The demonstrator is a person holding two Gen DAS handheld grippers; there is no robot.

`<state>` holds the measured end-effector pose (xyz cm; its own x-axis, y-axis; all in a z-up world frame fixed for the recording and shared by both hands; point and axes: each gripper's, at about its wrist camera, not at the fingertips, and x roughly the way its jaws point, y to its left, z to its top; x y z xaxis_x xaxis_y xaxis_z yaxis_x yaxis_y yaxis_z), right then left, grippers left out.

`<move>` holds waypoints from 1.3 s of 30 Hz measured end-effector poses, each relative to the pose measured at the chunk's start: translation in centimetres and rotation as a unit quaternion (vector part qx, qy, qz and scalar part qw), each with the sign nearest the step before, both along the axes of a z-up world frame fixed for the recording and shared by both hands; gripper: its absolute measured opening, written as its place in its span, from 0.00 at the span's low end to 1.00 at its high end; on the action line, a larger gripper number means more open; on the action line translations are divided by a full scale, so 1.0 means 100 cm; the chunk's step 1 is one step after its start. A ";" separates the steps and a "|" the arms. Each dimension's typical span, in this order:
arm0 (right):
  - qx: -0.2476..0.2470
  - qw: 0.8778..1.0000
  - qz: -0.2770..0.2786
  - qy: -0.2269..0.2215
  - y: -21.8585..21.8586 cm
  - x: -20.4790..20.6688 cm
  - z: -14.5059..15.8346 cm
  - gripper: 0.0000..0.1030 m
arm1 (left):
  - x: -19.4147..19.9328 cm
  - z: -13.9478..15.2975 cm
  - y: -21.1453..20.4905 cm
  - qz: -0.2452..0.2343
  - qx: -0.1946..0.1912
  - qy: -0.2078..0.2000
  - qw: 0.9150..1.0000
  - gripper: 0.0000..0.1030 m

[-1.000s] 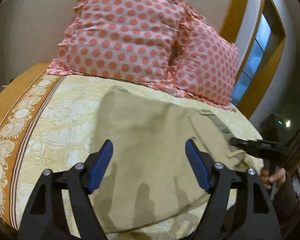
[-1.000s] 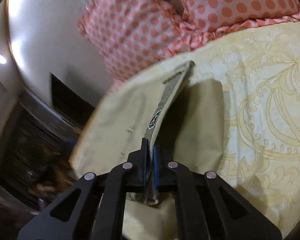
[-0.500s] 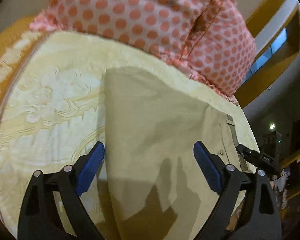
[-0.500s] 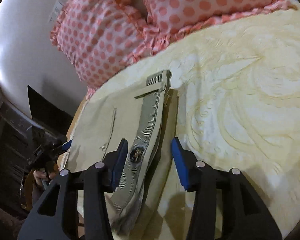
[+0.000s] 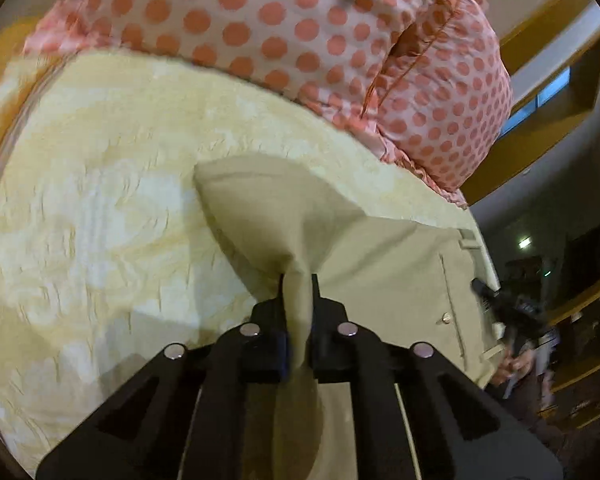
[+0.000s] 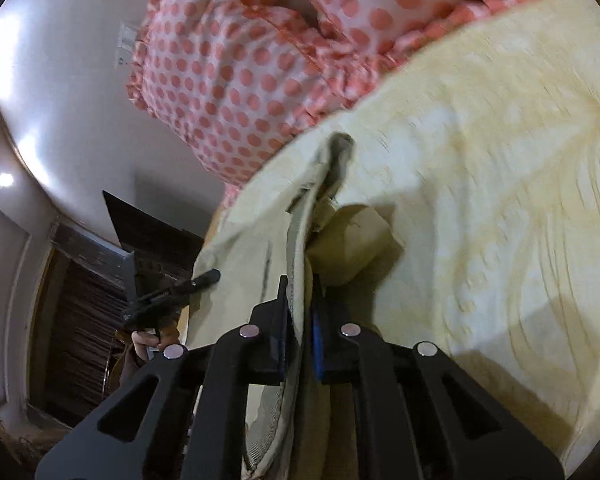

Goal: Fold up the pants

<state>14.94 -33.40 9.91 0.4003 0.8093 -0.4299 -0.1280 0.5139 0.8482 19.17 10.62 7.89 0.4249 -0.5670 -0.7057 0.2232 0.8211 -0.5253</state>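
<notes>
Pinching a raised fold of khaki cloth, the left gripper (image 5: 298, 280) is clamped on the pants (image 5: 380, 264), while the right gripper (image 6: 300, 284) is clamped on their striped waistband (image 6: 296, 240). The pants lie spread on the yellow bedspread (image 5: 100, 208) near the bed's edge, below two polka-dot pillows (image 5: 300, 20).

The pants (image 5: 388, 264) run under the left gripper (image 5: 298, 292), their lower part cut off by the frame. Motion blurs the bedspread (image 6: 500, 184) and the pillows (image 6: 236, 80).
</notes>
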 end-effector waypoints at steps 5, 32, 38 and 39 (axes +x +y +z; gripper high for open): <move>-0.022 0.999 -0.032 -0.030 -0.007 0.033 0.019 0.08 | 0.035 0.015 -0.020 0.025 0.020 -0.055 0.998 0.06; -0.296 0.945 -0.066 -0.121 0.064 -0.094 0.053 0.95 | -0.128 0.020 -0.057 0.060 0.157 -0.104 0.980 0.95; -0.358 0.924 -0.071 -0.110 0.098 -0.125 0.029 0.95 | -0.167 -0.004 -0.072 0.085 0.197 -0.101 0.972 0.96; -0.363 0.923 -0.071 -0.108 0.103 -0.124 0.027 0.95 | -0.167 -0.005 -0.076 0.090 0.211 -0.107 0.967 0.97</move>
